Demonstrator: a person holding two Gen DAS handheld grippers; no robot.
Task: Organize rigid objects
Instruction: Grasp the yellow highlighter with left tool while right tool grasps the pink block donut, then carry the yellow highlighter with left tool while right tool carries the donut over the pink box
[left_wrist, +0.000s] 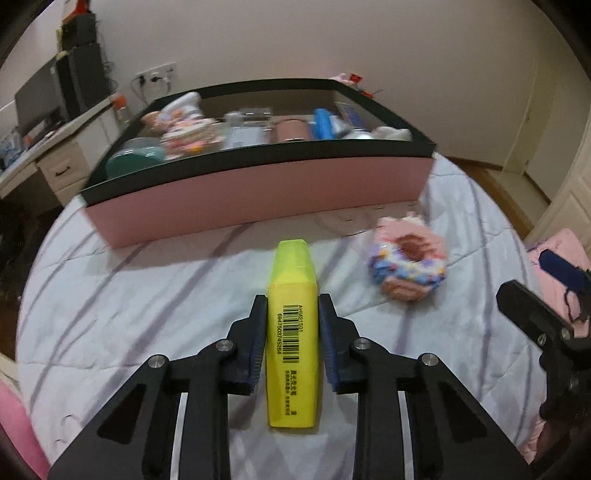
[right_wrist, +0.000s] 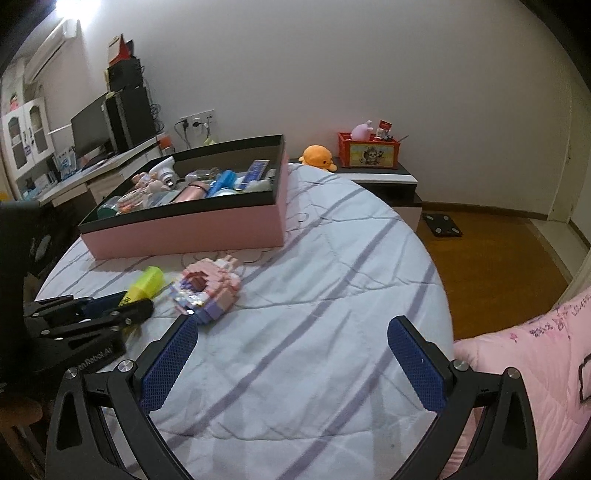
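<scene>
Yellow highlighter (left_wrist: 292, 332) lying on the striped bed sheet (right_wrist: 314, 295), clamped between the left tool (left_wrist: 292, 306) pads, pink block toy (left_wrist: 408, 264) beside it, pink-sided box (left_wrist: 258, 188) beyond, right tool (right_wrist: 291, 354) spread wide, holding nothing

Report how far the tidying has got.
Done: the pink box already holds a mix of items. In hand: the left gripper is closed on the yellow highlighter, low over the striped bedsheet, not yet boxed. Left: the pink block toy on the sheet; the right gripper is open and empty.
</scene>
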